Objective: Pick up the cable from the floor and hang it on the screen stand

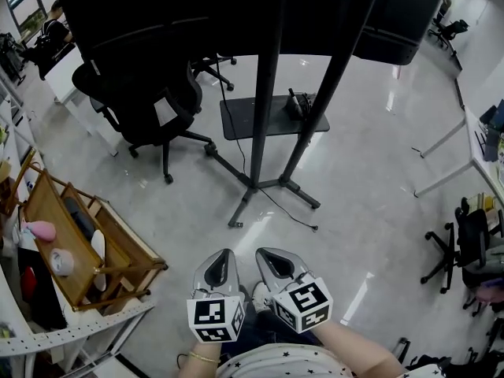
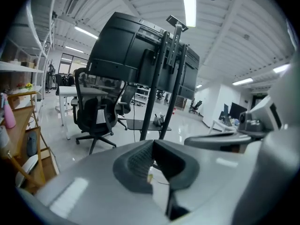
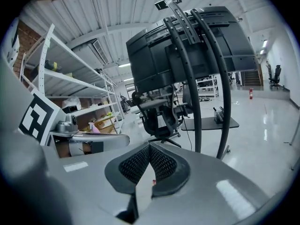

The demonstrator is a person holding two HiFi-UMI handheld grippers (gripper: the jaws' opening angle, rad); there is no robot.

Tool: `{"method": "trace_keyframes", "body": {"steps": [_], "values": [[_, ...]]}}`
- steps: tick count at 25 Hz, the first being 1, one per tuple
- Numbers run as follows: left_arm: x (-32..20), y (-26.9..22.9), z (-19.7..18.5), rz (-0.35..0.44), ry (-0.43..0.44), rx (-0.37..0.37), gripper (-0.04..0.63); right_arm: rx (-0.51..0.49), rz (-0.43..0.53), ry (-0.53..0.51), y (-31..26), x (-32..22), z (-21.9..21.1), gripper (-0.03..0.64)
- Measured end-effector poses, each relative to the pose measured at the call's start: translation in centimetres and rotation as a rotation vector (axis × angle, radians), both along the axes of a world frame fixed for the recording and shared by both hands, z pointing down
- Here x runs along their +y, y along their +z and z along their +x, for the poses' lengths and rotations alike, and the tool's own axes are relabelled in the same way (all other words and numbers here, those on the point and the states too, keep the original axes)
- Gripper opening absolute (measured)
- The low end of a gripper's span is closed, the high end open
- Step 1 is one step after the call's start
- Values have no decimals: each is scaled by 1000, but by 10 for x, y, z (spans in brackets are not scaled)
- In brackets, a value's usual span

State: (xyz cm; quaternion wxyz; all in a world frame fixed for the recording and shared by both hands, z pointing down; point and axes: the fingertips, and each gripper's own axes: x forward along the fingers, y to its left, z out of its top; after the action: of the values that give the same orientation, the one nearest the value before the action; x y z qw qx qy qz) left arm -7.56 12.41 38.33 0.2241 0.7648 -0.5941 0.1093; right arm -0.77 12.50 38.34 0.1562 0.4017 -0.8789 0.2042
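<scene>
The screen stand (image 1: 266, 93) rises from a splayed floor base on two black posts and carries a large black screen (image 1: 197, 6). A thin black cable (image 1: 293, 213) trails on the shiny floor from the base toward me. Both grippers are low in the head view, side by side, well short of the cable. My left gripper (image 1: 224, 253) is shut with nothing in it, and so is my right gripper (image 1: 264, 252). The left gripper (image 2: 152, 142) points at the stand (image 2: 150, 107). The right gripper (image 3: 149, 146) sees the stand's posts (image 3: 194, 107) ahead to the right.
A black office chair (image 1: 153, 109) stands left of the stand. A black shelf (image 1: 268, 118) by the posts holds a small device. A wooden rack (image 1: 87, 246) sits at my left. White desks (image 1: 472, 160) and another chair (image 1: 465, 242) are at the right.
</scene>
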Motion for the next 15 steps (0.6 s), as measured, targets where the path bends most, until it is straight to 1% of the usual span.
{"method": "trace_keyframes", "body": {"steps": [4,8,12,15], "values": [[-34,27,1,-64,-11,12,6,8,-45,11,26,-36,3,-2],[-81,62,-7,-97,-13,9,6,25,-64,15,60,-82,-3,-2],[-136,110,-17,-113,-9,11,7,58,-78,34,117,-139,-8,-2],[-179,161,-24,-113,-4,20,6,88,-63,55,171,-188,-10,-2]]}}
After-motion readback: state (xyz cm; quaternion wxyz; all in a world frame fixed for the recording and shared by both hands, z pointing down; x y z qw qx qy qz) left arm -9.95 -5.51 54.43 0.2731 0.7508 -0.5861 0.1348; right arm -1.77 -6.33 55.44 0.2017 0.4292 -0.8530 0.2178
